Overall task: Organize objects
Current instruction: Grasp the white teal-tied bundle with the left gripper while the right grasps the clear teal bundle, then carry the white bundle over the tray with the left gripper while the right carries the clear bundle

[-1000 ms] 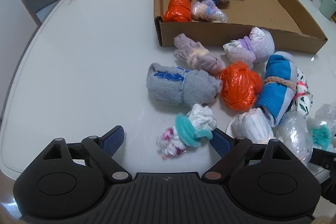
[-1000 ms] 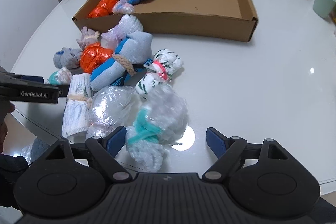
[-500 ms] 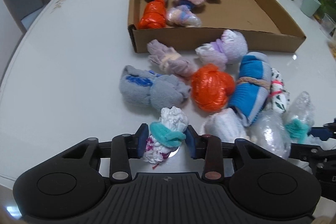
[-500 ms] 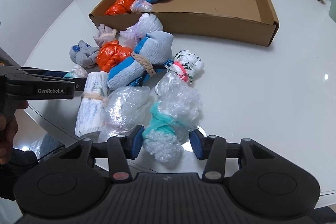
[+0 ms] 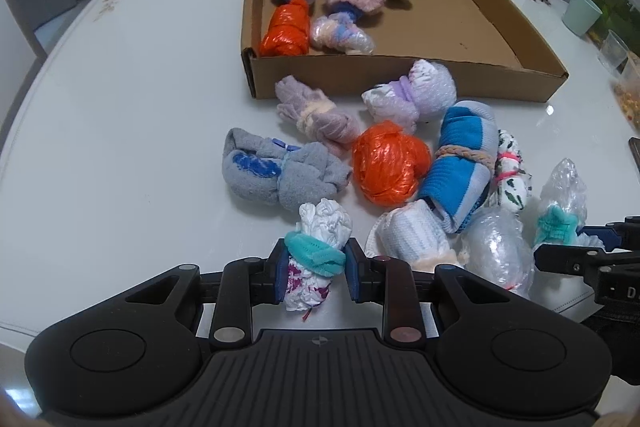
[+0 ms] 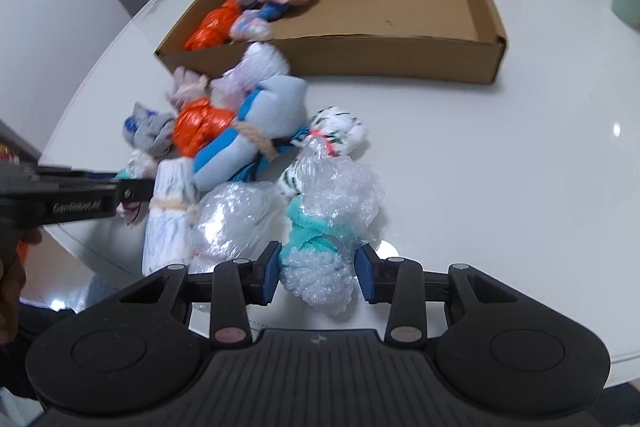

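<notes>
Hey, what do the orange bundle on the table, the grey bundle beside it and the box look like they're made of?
Orange bundle: looks like thin plastic film, glossy, with fine crinkles that catch the light.
Grey bundle: looks like soft fleece or terry cloth, matte and fuzzy, with a blue patch; the exact fabric is unclear.
Box: plain brown cardboard, matte, with folded corner flaps.

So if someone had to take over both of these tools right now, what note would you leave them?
Left hand-held gripper: just closed on the white bundle with a teal band.
Right hand-held gripper: just closed on the bubble-wrap bundle with a teal band.
Done: five bundles lie in the cardboard box, at its left end.
Left: box both held bundles, then those on the table.
</notes>
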The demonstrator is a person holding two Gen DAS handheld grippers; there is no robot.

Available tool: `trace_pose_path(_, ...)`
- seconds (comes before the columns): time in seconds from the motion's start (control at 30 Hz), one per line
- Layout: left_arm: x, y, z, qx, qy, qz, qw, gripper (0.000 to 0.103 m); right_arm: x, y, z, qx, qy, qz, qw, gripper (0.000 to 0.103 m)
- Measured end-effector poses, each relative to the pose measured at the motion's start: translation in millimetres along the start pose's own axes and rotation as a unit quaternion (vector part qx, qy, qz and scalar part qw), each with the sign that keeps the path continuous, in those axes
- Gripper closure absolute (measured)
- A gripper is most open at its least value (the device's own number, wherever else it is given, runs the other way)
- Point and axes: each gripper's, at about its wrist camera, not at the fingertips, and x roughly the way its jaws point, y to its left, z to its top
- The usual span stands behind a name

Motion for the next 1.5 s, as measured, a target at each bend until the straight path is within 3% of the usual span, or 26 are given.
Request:
trace_pose_path(0.3,-24,-4,4,0.005,0.003,-0.009,0.9999,0.069,-16,-5,3,0.006,-0.017,-0.002,1.000,0.068)
trace_pose_path(0.53,-59,-2,46,-0.006,-0.070,-0.025,0.9972,0.069,-52,-21,25,0.023,-0.084,-0.008,0.996,0.068)
trace_pose_path(0.8,-84,-19,130,0.002,-0.165,-0.043,0.9854,0.069,-94,-25,93,-0.011,-0.202,-0.005,0.979,0.068)
trace_pose_path(0.97,-60,-38,163,0.028,-0.180,-0.047,0.9821,0.069,-91,-18,149,-0.038,-0.240,0.015,0.970,0.068)
trace_pose_path(1.07,-31,-45,170,0.036,-0.162,-0.052,0.9848,0.069,-70,-19,168,-0.044,-0.238,0.030,0.970,0.068)
trace_pose_path(1.27,33,-58,161,0.045,-0.105,-0.080,0.9902,0.069,-39,-27,167,-0.040,-0.201,0.025,0.978,0.068)
trace_pose_path(1.5,68,-59,150,0.058,-0.073,-0.062,0.9937,0.069,-17,-22,164,-0.051,-0.148,0.032,0.987,0.068)
